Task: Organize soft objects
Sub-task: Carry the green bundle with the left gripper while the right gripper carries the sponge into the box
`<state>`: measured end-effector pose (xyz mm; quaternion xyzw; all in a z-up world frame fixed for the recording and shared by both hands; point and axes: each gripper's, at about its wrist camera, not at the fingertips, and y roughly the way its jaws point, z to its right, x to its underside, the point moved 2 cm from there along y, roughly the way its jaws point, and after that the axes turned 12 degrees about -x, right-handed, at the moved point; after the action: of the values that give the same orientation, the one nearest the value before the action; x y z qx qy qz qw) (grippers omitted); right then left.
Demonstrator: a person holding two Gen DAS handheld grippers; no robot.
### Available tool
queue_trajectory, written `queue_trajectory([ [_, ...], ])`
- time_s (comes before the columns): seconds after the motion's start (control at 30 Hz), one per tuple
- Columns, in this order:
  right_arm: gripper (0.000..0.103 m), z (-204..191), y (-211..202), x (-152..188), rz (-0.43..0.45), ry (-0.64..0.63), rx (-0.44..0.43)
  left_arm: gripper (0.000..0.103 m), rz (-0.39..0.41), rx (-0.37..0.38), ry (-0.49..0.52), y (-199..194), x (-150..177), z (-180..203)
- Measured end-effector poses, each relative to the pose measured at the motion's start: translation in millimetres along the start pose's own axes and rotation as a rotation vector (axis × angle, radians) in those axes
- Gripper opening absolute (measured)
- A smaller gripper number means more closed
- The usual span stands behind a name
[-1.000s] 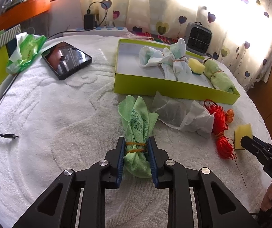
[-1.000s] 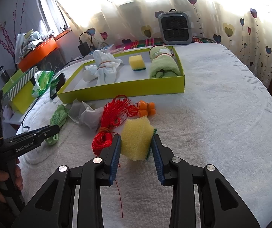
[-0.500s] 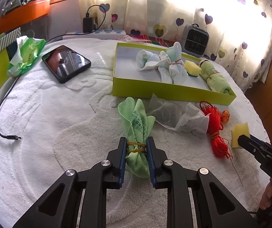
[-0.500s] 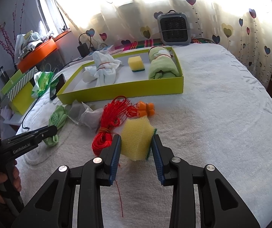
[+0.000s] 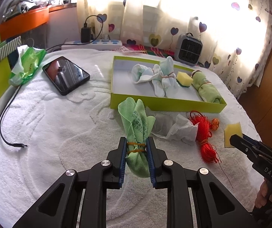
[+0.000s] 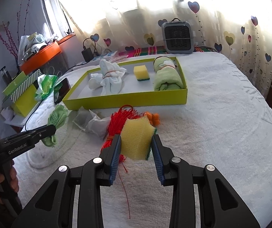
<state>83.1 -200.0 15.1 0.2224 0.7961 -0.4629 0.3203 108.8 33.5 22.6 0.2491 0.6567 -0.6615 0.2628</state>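
My left gripper (image 5: 136,148) is shut on a green cloth bundle (image 5: 136,125) tied with rubber bands, held just above the white towel-covered table (image 5: 60,133). In the right wrist view the same bundle (image 6: 55,122) hangs from that gripper at the left. My right gripper (image 6: 136,148) is shut on a yellow sponge (image 6: 136,137) with a green underside, also seen at the right edge as the sponge (image 5: 232,133). Behind stands a lime-green box (image 6: 124,99) holding a white cloth bundle (image 6: 108,78), a second yellow sponge (image 6: 141,72) and a rolled green towel (image 6: 166,77).
A red string bundle (image 5: 204,133), small orange pieces (image 5: 214,123) and crumpled white paper (image 5: 179,129) lie in front of the box. A black phone (image 5: 65,75), a green wipes pack (image 5: 28,64) and a loose cable (image 5: 8,131) lie at left. A small grey heater (image 6: 176,38) stands at the back.
The left gripper's jaws have squeezed tighter on the green bundle and lifted it slightly. The right gripper with its sponge has stayed in place.
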Motion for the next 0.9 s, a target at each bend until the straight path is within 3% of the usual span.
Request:
queue_trajectory([
  [0.43,0.034,-11,2,-23,0.029,-0.039,-0.003,0.019,0.047,0.025,0.006,-11,-25,2],
  [0.9,0.034,-15,19,-55,0.038,-0.083,-0.006,0.019,0.052,0.054,0.008,7,-57,9],
])
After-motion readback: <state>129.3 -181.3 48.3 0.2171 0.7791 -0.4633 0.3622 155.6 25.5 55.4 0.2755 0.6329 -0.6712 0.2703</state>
